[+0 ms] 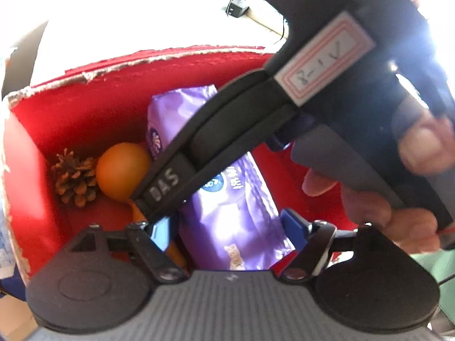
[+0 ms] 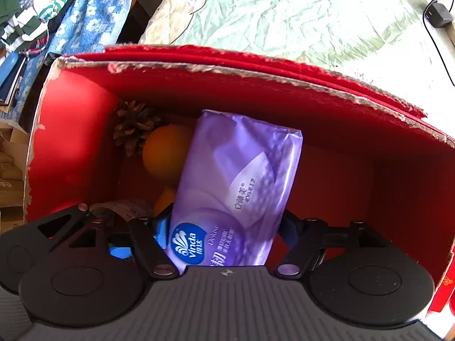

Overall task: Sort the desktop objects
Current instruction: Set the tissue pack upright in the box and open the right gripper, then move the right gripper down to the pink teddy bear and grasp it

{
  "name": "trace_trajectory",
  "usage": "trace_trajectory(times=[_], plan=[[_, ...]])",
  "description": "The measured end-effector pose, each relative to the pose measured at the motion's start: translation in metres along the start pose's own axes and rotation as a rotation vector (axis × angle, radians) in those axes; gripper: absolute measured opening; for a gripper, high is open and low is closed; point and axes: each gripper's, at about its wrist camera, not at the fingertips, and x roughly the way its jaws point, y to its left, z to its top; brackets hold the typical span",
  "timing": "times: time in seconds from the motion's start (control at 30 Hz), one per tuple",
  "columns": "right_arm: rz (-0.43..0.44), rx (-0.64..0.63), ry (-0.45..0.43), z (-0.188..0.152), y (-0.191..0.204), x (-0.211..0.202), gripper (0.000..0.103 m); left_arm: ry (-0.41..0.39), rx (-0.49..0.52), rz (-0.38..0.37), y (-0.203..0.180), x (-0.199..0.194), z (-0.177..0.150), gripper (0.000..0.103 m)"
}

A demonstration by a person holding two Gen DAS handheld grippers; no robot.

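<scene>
A purple Vinda tissue pack (image 2: 236, 187) lies inside a red cardboard box (image 2: 355, 119), beside an orange (image 2: 165, 153) and a pine cone (image 2: 132, 125) at the box's left end. My right gripper (image 2: 224, 233) reaches down into the box with its blue-padded fingers either side of the pack's near end. In the left wrist view the same pack (image 1: 236, 216), orange (image 1: 122, 170) and pine cone (image 1: 74, 179) show in the box (image 1: 85, 113). My left gripper (image 1: 227, 233) hovers over the box, fingers spread either side of the pack. The right gripper's black body (image 1: 227, 130) crosses this view.
A second orange object (image 2: 165, 199) and a printed paper item (image 2: 125, 207) lie near the box's left front corner. The box stands on a green crinkled cloth (image 2: 284, 14). Folded clothes (image 2: 42, 8) lie to the left. A black charger (image 2: 438, 14) sits at the far right.
</scene>
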Motion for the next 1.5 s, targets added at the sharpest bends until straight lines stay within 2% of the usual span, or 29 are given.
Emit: trace_trajectory(times=[0.13,0.3,0.43,0.6,0.8,0.97,1.17,1.2,1.27,1.33,1.5], plan=[[0.002,0.007,-0.015,-0.002,-0.006,-0.005,0.076,-0.018,0.025,-0.006,-0.008,-0.007,-0.004,0.088],[0.011,0.025,-0.083,0.000,-0.014,-0.021,0.077,-0.023,0.054,-0.045,-0.022,-0.013,-0.009,0.088],[0.046,0.045,-0.105,0.004,-0.015,-0.026,0.072,-0.040,0.062,-0.029,-0.026,-0.015,-0.014,0.088],[0.033,-0.030,-0.139,0.004,0.004,-0.021,0.070,-0.052,0.052,-0.027,-0.031,-0.015,-0.022,0.087],[0.026,-0.056,-0.167,-0.001,-0.004,-0.019,0.073,-0.056,0.059,-0.020,-0.038,-0.014,-0.019,0.087],[0.035,-0.014,-0.193,-0.005,-0.011,-0.018,0.073,-0.122,0.087,0.011,-0.044,-0.038,-0.018,0.089],[0.061,0.011,-0.266,-0.016,-0.018,-0.038,0.076,-0.184,0.058,0.073,-0.037,-0.058,-0.027,0.089],[0.070,0.016,-0.281,-0.019,-0.019,-0.043,0.076,-0.200,0.059,0.088,-0.045,-0.080,-0.034,0.089],[0.097,0.031,-0.329,-0.028,-0.024,-0.057,0.075,-0.245,0.066,0.131,-0.048,-0.094,-0.041,0.089],[0.150,0.050,-0.404,-0.042,-0.032,-0.078,0.075,-0.288,0.067,0.172,-0.073,-0.126,-0.052,0.089],[0.314,0.100,-0.584,-0.098,-0.059,-0.124,0.075,-0.347,0.055,0.221,-0.099,-0.143,-0.079,0.089]])
